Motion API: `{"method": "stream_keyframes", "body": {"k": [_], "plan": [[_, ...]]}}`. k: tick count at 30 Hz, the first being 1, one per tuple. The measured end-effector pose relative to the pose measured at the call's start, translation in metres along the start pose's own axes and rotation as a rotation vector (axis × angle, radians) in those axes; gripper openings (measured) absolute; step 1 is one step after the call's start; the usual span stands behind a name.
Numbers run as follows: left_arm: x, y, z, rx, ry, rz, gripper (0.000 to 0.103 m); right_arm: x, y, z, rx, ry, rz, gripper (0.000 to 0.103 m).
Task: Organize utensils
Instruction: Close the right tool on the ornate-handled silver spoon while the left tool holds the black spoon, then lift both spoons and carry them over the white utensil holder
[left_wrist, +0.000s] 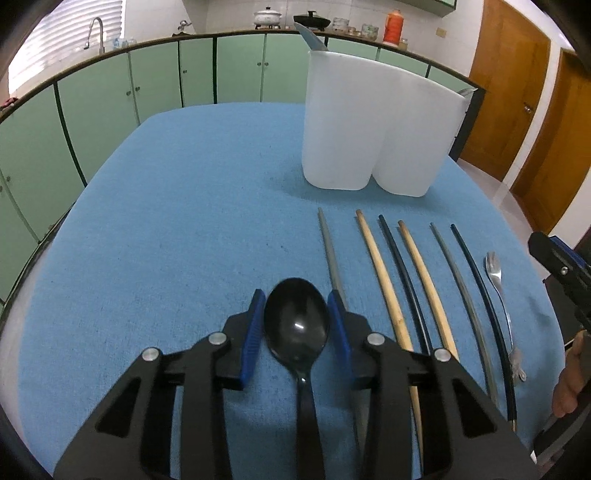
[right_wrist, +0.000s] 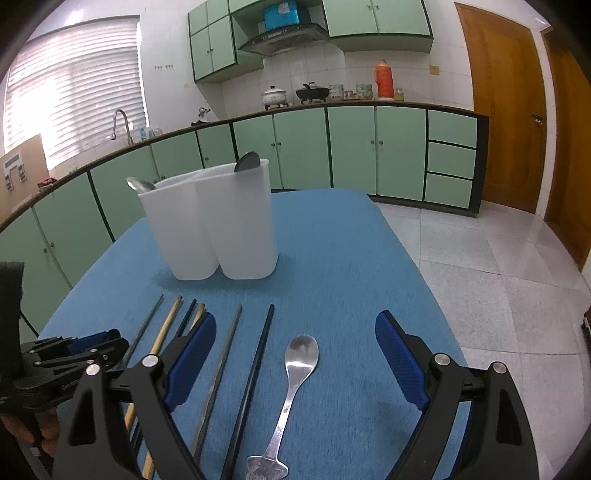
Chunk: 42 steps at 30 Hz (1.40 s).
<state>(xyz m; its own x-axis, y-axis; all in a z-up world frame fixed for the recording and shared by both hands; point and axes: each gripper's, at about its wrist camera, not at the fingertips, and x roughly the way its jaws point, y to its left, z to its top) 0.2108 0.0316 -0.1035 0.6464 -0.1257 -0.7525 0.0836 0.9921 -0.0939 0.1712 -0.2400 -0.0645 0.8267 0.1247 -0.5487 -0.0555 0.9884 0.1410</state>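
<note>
Left wrist view: the left claw (left_wrist: 296, 321) straddles the bowl of a black spoon (left_wrist: 296, 325) that lies flat on the blue-covered counter (left_wrist: 184, 221), handle running back under the claw. The blue pads (left_wrist: 252, 332) sit right at the bowl's two edges; whether they actually press on it cannot be told. To the right of the spoon, six chopsticks (left_wrist: 384, 280) lie side by side: grey, wooden, black, wooden, grey, black. Beyond them, nearest the counter's right edge, lies a metal spoon (left_wrist: 498, 295).

Right wrist view: the right claw (right_wrist: 295, 332) is released, its fingers spread wide on either side of the metal spoon (right_wrist: 295, 380) without touching it; the spoon's bowl points away from the camera.

A white two-compartment holder (right_wrist: 210, 229) stands upright further back on the counter, apart from the row. One spoon bowl (right_wrist: 246, 161) shows above the rim of its right compartment and another (right_wrist: 139, 184) above the left.
</note>
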Motion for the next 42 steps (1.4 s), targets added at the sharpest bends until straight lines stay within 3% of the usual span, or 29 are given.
{"method": "stream_keyframes", "body": {"k": [8,18,27,34,42], "plan": [[-0.005,0.001,0.005,-0.029,-0.027,-0.004,0.033,0.012,0.007,-0.002,-0.022,0.046,-0.009,0.083],[-0.010,0.004,0.011,-0.019,-0.064,0.003,0.033,0.042,0.002,-0.007,0.003,0.179,-0.029,0.060],[-0.009,0.008,0.011,-0.016,-0.072,0.000,0.033,0.057,-0.001,-0.008,0.014,0.235,-0.023,0.044],[-0.011,0.007,0.012,-0.013,-0.078,-0.002,0.033,0.060,0.005,-0.007,-0.009,0.244,-0.037,0.026],[-0.021,0.005,0.013,-0.002,-0.096,-0.003,0.033,0.049,0.006,-0.005,-0.013,0.211,-0.006,0.026]]}}
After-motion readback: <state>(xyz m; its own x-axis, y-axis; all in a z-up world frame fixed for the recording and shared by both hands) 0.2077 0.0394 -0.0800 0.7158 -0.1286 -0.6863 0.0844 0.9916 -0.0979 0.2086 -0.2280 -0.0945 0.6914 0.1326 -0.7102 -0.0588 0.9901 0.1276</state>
